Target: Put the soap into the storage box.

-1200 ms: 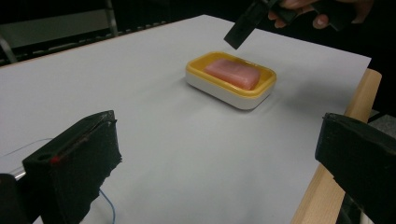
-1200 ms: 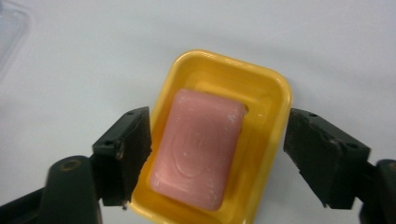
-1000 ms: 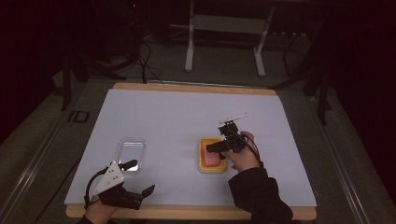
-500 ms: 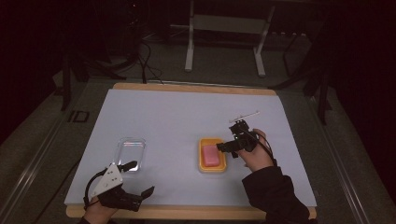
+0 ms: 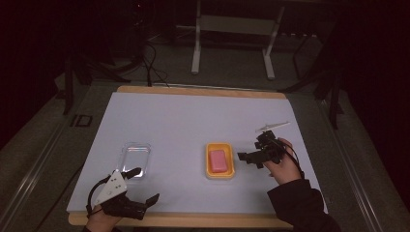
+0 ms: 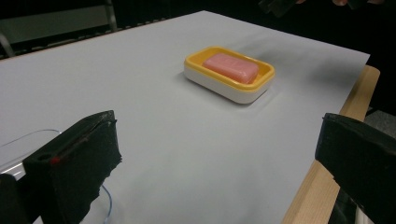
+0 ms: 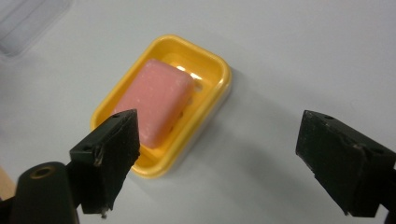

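One surface [image 5: 193,116], white-topped with a wooden edge along the near and far sides, by far the largest thing here. Beyond it, on the dark floor, one pale metal stand with two legs [image 5: 232,43] and some black cables [image 5: 152,63].

Two tools. Left tool [image 5: 145,186] at the near left corner of the surface, held low in a hand, jaws spread wide with nothing between them; grey three-cornered plate [image 5: 110,186] on top. Right tool [image 5: 245,158] just right of the dish, held in the person's hand [image 5: 283,166], dark sleeve behind; jaws likewise wide apart and empty, seen in the right gripper view hanging above the dish's right side without touching it.

One clear plastic lid [image 5: 135,157], lying flat on the left half of the surface, close in front of the left tool, well apart from the dish. Faint edge of it also at the lower left of the left gripper view.

One soap dish [image 5: 220,162], yellow inside with a white outer wall, set near the middle of the surface, slightly right and toward the near edge.

One pink soap bar [image 5: 218,160], smallest of all, lying flat inside the dish, uncovered.

Nothing between either tool and the dish; open white surface all around it.
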Demonstrator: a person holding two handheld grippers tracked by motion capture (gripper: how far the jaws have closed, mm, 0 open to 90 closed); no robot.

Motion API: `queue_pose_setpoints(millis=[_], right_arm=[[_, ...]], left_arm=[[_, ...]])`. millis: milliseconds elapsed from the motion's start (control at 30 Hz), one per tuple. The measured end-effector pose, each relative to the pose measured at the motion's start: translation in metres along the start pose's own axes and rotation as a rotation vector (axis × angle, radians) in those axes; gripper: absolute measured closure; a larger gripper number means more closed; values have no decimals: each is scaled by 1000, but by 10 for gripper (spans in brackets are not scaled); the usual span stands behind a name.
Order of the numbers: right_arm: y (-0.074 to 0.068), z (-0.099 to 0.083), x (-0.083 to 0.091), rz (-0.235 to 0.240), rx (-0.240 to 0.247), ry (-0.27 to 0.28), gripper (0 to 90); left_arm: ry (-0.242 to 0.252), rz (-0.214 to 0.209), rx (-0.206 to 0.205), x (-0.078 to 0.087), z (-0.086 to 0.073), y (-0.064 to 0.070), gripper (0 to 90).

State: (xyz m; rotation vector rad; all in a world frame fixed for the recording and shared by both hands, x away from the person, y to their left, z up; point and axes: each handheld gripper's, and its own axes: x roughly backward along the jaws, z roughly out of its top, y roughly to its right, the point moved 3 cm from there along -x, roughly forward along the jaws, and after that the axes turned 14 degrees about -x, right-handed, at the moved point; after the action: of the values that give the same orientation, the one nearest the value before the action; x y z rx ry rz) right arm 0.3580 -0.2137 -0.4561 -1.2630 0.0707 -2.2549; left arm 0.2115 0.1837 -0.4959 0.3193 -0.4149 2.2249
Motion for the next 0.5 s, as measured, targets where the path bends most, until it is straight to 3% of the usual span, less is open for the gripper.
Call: queue_pose_setpoints(millis=[200, 367, 500], right_arm=[[14, -15, 10, 1, 36, 41, 130], [20, -28, 14, -3, 35, 51, 131], [23, -37, 17, 10, 54, 91, 135]], left_arm=[[-11, 5, -6, 0, -1, 1, 2], [-9, 6, -2, 0, -1, 1, 2], [-10, 3, -2, 1, -1, 1, 2]])
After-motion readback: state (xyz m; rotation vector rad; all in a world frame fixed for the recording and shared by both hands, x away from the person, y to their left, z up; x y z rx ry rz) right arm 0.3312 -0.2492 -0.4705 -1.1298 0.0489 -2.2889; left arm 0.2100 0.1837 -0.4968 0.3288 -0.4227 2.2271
